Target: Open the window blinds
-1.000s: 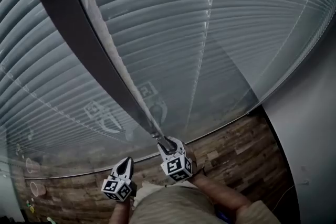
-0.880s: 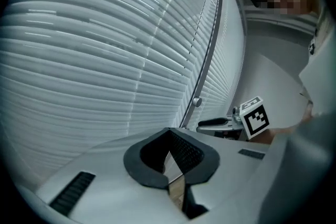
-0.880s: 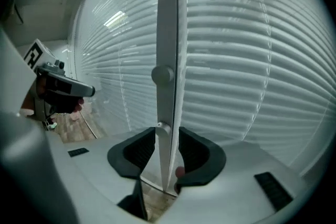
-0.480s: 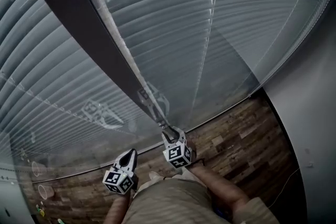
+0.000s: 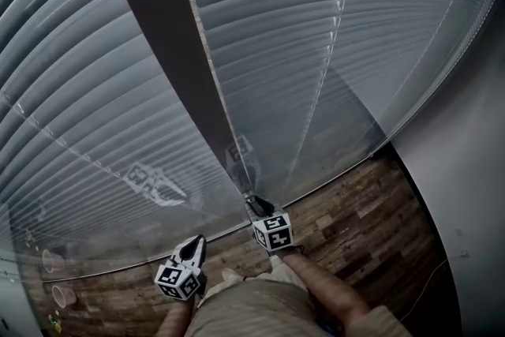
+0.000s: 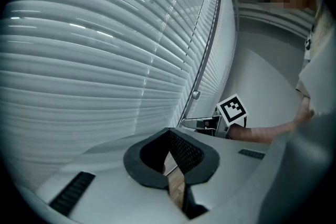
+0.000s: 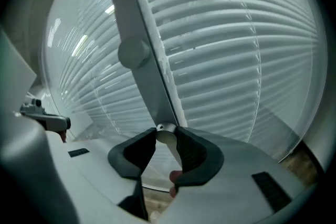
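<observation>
Closed grey slat blinds (image 5: 339, 28) fill the window on both sides of a dark upright frame bar (image 5: 170, 51). A thin tilt wand (image 5: 213, 79) hangs along that bar down to my right gripper (image 5: 254, 202), which is shut on the wand's lower end (image 7: 167, 131). The wand's knob (image 7: 134, 52) shows higher up. My left gripper (image 5: 193, 243) hangs lower left of the right one, shut with nothing in it, its pads (image 6: 184, 152) meeting at the tips. The left gripper view also shows the right gripper (image 6: 197, 123) at the wand (image 6: 203, 65).
A wood-plank floor (image 5: 355, 217) lies below the window's bottom rail. A grey wall (image 5: 473, 170) stands at the right. The person's legs (image 5: 252, 310) are under the grippers. Faint reflections of the marker cubes (image 5: 154, 181) show on the glass.
The right gripper has sunk lower, still at the wand's end, and rolled, so its marker cube faces differently. The left gripper has shifted only a little.
</observation>
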Tool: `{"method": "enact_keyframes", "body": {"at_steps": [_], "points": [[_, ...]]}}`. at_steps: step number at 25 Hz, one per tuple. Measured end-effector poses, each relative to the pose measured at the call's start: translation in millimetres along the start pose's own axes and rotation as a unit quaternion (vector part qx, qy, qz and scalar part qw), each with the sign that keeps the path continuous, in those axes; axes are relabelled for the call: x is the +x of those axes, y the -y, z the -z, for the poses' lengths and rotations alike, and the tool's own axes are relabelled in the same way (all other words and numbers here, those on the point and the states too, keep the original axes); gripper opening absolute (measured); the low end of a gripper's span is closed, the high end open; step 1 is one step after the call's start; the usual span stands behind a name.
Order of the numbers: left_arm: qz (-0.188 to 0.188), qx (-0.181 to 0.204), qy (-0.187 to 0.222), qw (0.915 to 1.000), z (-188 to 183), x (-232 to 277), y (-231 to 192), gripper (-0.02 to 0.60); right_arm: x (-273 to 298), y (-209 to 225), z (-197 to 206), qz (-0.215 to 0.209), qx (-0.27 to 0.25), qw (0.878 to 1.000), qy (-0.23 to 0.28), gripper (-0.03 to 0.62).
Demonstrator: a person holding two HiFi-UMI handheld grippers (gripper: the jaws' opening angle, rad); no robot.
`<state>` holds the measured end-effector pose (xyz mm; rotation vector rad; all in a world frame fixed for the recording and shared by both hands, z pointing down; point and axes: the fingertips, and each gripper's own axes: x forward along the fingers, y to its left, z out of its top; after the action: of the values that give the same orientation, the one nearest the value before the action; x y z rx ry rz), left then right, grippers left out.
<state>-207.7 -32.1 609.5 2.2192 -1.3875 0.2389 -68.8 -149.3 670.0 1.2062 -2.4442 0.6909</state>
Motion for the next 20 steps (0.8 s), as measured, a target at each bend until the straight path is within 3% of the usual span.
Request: {"method": "enact_keyframes", "body": {"at_steps": [5,9,14,16,20], "points": [[0.001,-0.005,-0.001,1.0,2.0,-0.3,3.3,0.012,0.1,0.8,-0.1,-0.05,0.102,0.993,-0.008,0.129],[0.0,-0.006,-0.002,1.0,13.2,0.2,12.7,0.012,-4.0,3.4,9.2,-0.11,0.214,0.971,0.0,0.129],[-0.003,-0.006,-0.003,1.0,18.1,7.7,12.7,0.012,2.0,6.9,8.5,-0.15,0.285,0.947,0.005,0.129],[-0.006,-0.007,-0.003,1.0,11.2,5.6,18.0,0.012,0.1,6.3,2.7,-0.174,0.329,0.928,0.001,0.129],[-0.013,-0.006,0.001,0.9999,5.5,7.2,24.1,0.012,0.8,8.0,-0.2,-0.228,0.426,0.876,-0.005,0.129]]}}
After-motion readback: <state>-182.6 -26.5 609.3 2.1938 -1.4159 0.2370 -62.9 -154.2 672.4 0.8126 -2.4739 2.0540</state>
